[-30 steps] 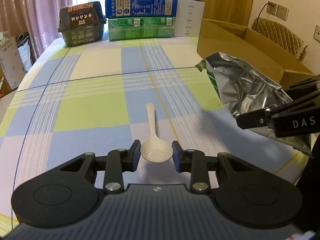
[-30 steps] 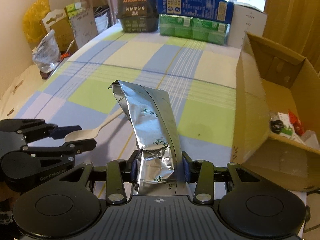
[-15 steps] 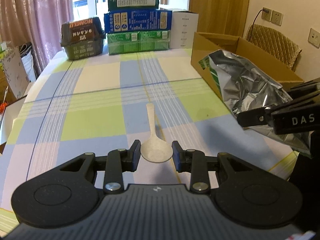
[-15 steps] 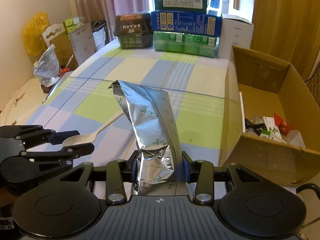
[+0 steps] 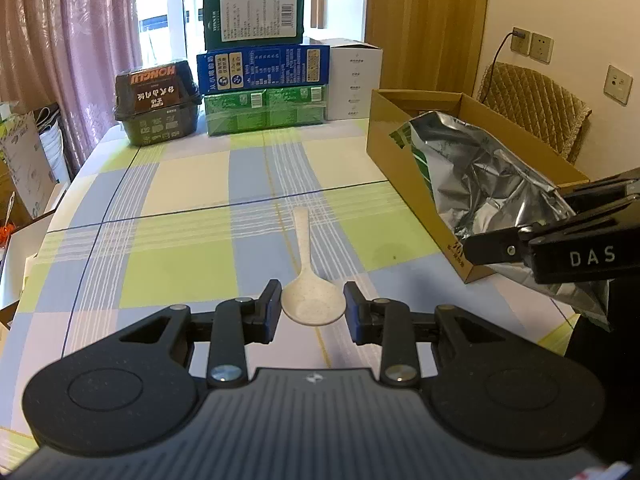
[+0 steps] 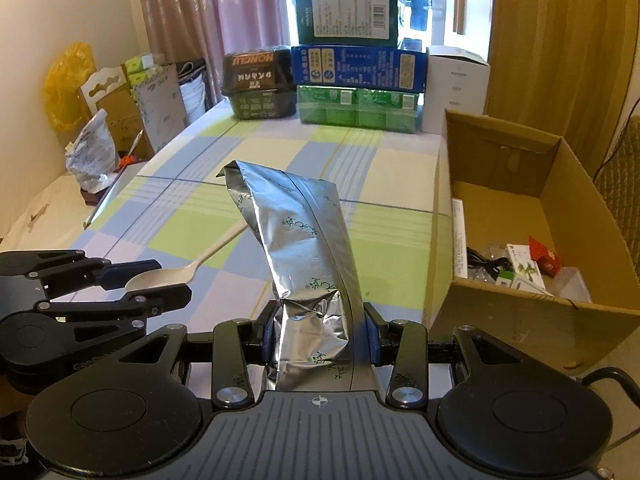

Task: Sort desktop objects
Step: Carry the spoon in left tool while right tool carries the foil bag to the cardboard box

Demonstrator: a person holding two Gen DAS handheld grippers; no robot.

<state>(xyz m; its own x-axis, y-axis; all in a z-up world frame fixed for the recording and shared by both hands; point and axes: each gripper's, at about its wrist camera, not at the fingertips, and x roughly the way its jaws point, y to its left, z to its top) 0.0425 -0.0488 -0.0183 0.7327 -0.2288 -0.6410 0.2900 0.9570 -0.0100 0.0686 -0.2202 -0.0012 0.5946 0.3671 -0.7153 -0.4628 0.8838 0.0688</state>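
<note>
A pale plastic spoon is held by its bowl between the fingers of my left gripper, handle pointing away, above the checked tablecloth. My right gripper is shut on the lower end of a crumpled silver foil bag, which stands up and leans left. In the left wrist view the foil bag hangs in front of the open cardboard box. In the right wrist view the spoon and left gripper are at lower left.
The cardboard box at the table's right edge holds several small packets. Stacked cartons, a black noodle tub and a white box line the far end. Bags and cardboard stand off the left side.
Both grippers have risen with their loads still held, and the views now look higher. More of the box's inside and the far stack shows.
</note>
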